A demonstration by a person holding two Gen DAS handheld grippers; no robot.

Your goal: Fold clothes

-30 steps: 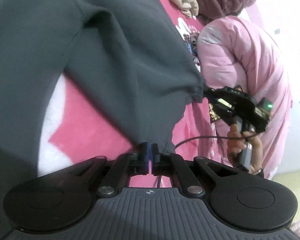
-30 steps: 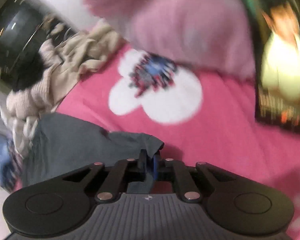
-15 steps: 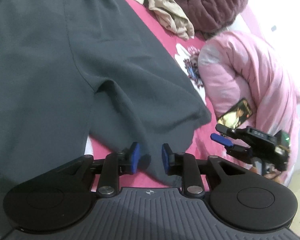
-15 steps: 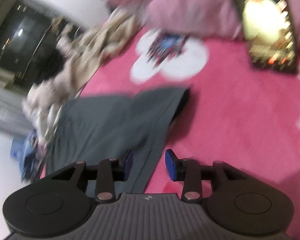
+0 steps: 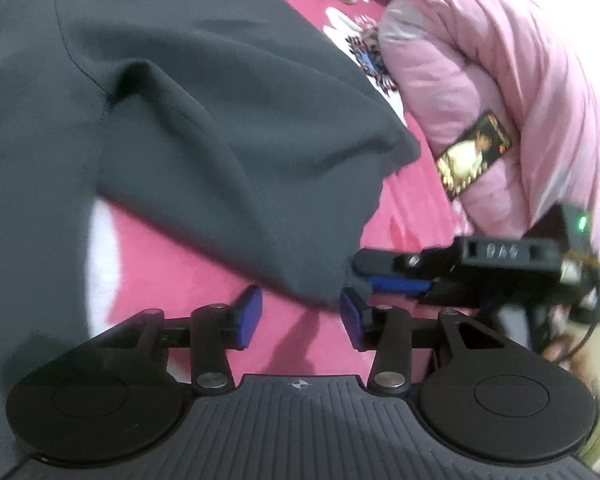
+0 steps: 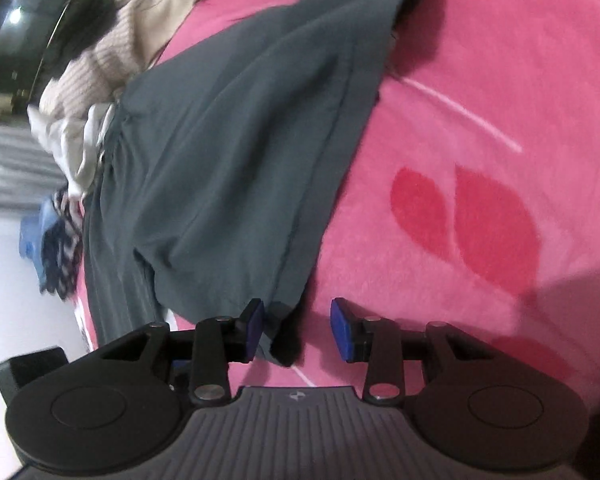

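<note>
A dark grey garment (image 5: pixel 148 92) lies spread on a pink blanket (image 5: pixel 204 280), one leg folded over the rest. My left gripper (image 5: pixel 300 314) is open, its blue pads just short of the leg's hem. My right gripper (image 5: pixel 384 276) comes in from the right at that same hem corner. In the right wrist view the grey garment (image 6: pixel 236 152) stretches away from me. There my right gripper (image 6: pixel 296 328) is open, and the hem corner touches its left pad without being pinched.
A pink quilted jacket (image 5: pixel 500 92) with a picture card (image 5: pixel 474 154) on it lies at the right. A heap of beige and knitted clothes (image 6: pixel 116 40) sits past the garment's far end. Blue and patterned cloth (image 6: pixel 48 240) lies at the blanket's left edge.
Both grippers were shut on the garment's leg hem and held it up; they lowered it onto the blanket and opened. The leg now lies flat, released.
</note>
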